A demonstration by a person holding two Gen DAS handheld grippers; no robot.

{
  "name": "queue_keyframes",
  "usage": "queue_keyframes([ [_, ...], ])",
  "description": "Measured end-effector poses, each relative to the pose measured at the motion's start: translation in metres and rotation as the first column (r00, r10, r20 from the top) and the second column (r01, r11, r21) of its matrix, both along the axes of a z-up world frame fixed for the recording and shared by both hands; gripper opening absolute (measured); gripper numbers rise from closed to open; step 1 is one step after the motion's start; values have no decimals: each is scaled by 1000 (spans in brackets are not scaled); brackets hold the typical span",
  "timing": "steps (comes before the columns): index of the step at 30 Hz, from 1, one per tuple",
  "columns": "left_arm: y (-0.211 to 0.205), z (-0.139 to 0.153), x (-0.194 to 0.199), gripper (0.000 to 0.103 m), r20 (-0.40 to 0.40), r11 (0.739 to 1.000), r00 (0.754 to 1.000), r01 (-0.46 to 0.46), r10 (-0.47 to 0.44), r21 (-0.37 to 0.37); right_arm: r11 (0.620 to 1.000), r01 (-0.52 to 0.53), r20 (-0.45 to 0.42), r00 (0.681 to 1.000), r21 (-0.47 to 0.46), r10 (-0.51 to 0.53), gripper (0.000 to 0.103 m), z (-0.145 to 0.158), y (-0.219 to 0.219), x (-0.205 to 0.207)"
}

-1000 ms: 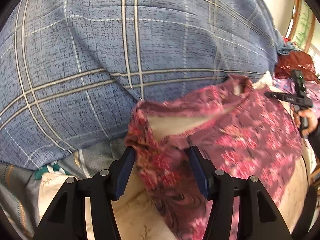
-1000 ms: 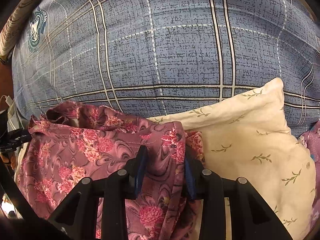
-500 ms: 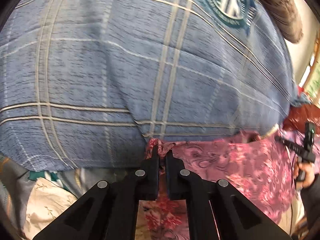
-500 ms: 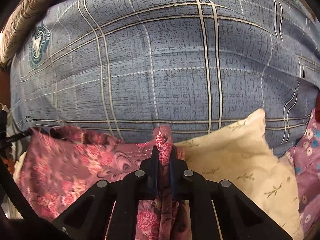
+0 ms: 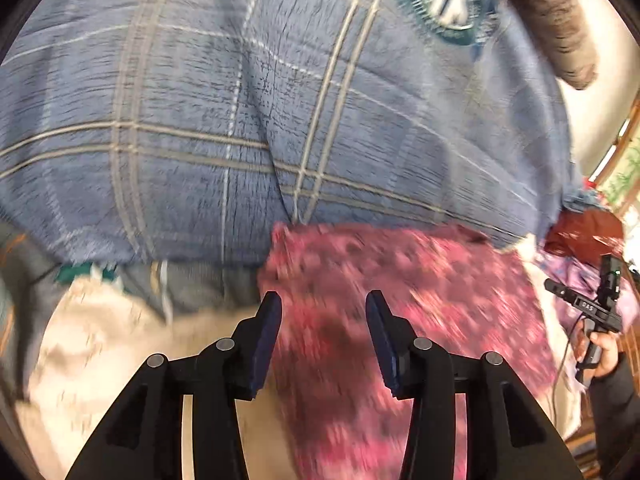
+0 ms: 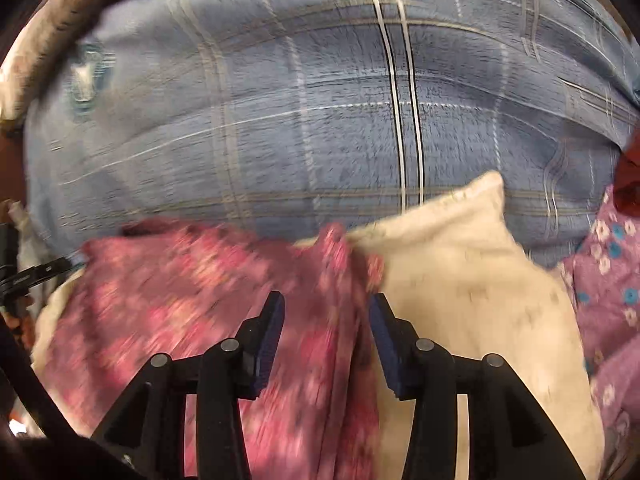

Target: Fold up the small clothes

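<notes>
A pink floral garment [image 5: 400, 312] lies flat on a cream pillow [image 5: 120, 352], its far edge against a blue plaid cushion [image 5: 240, 120]. My left gripper [image 5: 324, 320] is open over the garment's left far corner, holding nothing. In the right wrist view the same garment [image 6: 192, 312] spreads to the left, with its right edge bunched into a ridge. My right gripper [image 6: 326, 320] is open over that right edge, holding nothing. Both views are motion-blurred.
The cream pillow [image 6: 480, 300] extends right of the garment. A purple flowered cloth [image 6: 612, 272] lies at the far right. A red cloth [image 5: 580, 232] lies beyond it. The right hand-held gripper [image 5: 596, 304] shows at the left view's edge.
Both grippers were shut on the garment's far corners half a second ago; both have opened and let go. The garment now lies flat against the cushion.
</notes>
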State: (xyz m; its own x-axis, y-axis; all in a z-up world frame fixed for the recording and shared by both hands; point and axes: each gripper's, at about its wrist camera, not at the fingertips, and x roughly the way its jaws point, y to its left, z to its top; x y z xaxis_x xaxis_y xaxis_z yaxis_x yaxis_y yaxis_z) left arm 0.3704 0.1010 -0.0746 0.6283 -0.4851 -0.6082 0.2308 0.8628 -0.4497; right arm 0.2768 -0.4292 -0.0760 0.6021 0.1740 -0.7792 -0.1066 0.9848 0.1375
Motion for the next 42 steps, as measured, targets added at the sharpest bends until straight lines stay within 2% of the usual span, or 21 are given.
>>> queue_keyframes([
  [4,11,-6,-59,45,-36,998,998,49,-51,-41,999,-37,-52,998,39,39,44,-1,-11,-40],
  [7,16,-7,-94,45,-70,997,995,74,-76,-33,996,-54,-85,995,65,60,44,-10,-18,-78],
  [8,19,-8,-103,45,-82,997,993,78,-80,-28,996,-55,-89,994,70,61,44,-1,-24,-94],
  [11,19,-10,-124,45,-101,997,992,79,-78,-2,995,-57,-108,992,78,66,44,-7,-27,-113],
  [14,17,-12,-135,44,-116,997,990,79,-80,-17,994,-48,-127,990,95,60,42,-17,-26,-118],
  [15,14,-13,-136,43,-122,997,989,81,-82,-15,994,-48,-130,990,94,60,39,-19,-25,-117],
  [16,10,-13,-136,33,-127,996,988,84,-84,-1,995,-48,-144,988,83,60,28,-23,-22,-116],
  [17,4,-13,-135,22,-127,996,988,92,-88,19,996,-48,-156,986,72,59,10,-26,-20,-115],
  [18,-1,-13,-136,8,-125,994,988,100,-94,50,997,-45,-161,986,55,54,2,-27,-18,-113],
  [21,-8,-7,-135,7,-100,992,989,112,-106,58,999,-45,-105,993,5,45,3,-17,-12,-120],
  [25,-2,0,-142,7,-74,991,990,128,-124,47,999,21,-20,1000,39,-20,2,9,-33,-129],
  [28,3,-12,-143,7,-104,989,986,140,-134,54,998,51,-55,997,42,-49,2,0,-49,-127],
  [31,4,-25,-143,7,-130,987,981,152,-143,60,999,34,-121,992,-10,-35,2,-28,-43,-122],
  [34,7,-23,-140,8,-132,987,980,154,-146,54,999,26,-136,990,-34,-31,3,-42,-36,-119],
  [37,6,-15,-141,13,-129,981,978,176,-165,79,999,23,-140,990,-34,-27,11,-32,-36,-116],
  [38,7,-10,-142,16,-124,980,979,176,-164,89,999,19,-132,991,-36,-24,25,-28,-35,-117],
  [40,12,3,-141,37,-94,983,984,158,-150,89,999,14,-95,995,-47,-18,42,-13,-35,-116],
  [42,16,12,-136,45,-72,988,989,134,-129,71,999,12,-75,997,-35,-15,42,-3,-35,-108],
])
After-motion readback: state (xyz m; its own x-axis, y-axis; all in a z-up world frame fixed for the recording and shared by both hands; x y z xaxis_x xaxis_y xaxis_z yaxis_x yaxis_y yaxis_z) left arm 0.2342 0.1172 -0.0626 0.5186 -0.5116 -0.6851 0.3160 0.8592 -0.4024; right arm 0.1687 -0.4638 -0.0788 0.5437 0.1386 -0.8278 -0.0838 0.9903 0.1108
